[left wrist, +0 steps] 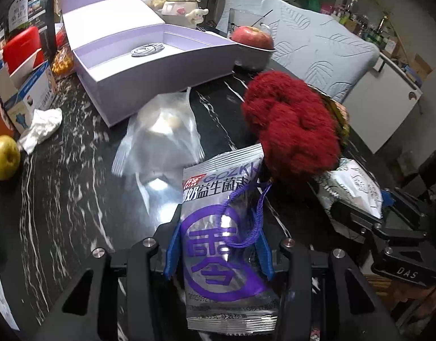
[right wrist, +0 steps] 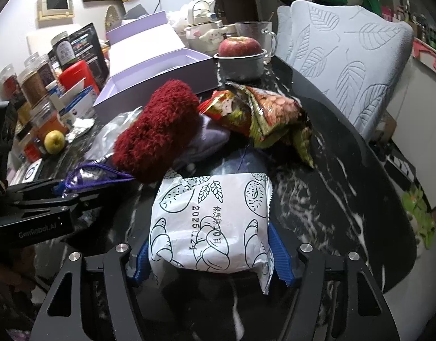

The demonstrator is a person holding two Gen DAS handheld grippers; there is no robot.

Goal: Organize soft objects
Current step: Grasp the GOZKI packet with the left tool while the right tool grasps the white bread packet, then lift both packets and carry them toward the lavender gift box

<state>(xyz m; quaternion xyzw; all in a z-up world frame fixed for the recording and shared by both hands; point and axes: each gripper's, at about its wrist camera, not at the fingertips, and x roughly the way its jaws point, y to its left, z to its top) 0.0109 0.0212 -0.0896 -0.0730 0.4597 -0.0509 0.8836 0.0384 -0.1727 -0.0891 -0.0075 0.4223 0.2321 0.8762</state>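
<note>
A silver snack packet (left wrist: 223,244) with purple printing lies lengthwise on the dark marbled table, a purple cord (left wrist: 246,221) looped over it. Just beyond it sits a fuzzy dark-red plush (left wrist: 291,125) — bunched up, resting partly on a pale purple soft thing (right wrist: 209,139). A white bread packet (right wrist: 212,224), printed with loaves and wheat ears, lies puffed and flat in front of the plush. Behind, crumpled colourful snack bags (right wrist: 263,113) lean together — and a clear plastic bag (left wrist: 161,133) holding something pale lies left of the plush.
</note>
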